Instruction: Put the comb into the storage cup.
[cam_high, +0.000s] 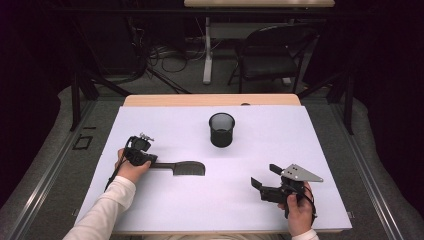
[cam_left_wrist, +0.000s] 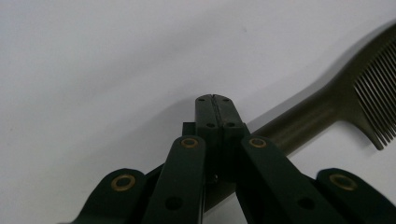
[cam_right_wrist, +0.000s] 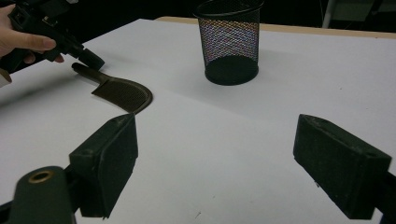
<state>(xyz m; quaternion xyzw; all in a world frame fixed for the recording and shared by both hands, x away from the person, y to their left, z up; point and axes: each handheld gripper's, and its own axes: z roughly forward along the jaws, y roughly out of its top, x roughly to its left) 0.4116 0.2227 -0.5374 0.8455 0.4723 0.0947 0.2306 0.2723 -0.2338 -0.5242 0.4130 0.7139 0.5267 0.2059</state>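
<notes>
A dark comb (cam_high: 186, 168) lies flat on the white sheet (cam_high: 165, 205), left of centre, teeth end to the right. My left gripper (cam_high: 154, 161) is shut, its closed jaws resting right over the end of the comb's handle (cam_left_wrist: 299, 128); nothing sits between the pads. In the left gripper view the jaw tips (cam_left_wrist: 212, 100) are pressed together with the handle passing beneath them. My right gripper (cam_high: 264, 175) stands open near the front right of the sheet, nothing between its pads (cam_right_wrist: 112, 158). From the right gripper view, the comb (cam_right_wrist: 122, 91) and the left gripper (cam_right_wrist: 95, 61) lie far left.
A black mesh cup (cam_high: 221, 130) stands upright at the back centre of the sheet, also ahead in the right gripper view as the mesh cup (cam_right_wrist: 229, 42). The wooden table edge (cam_high: 210, 100) runs behind it. A folding chair (cam_high: 270, 55) and cables sit on the floor beyond.
</notes>
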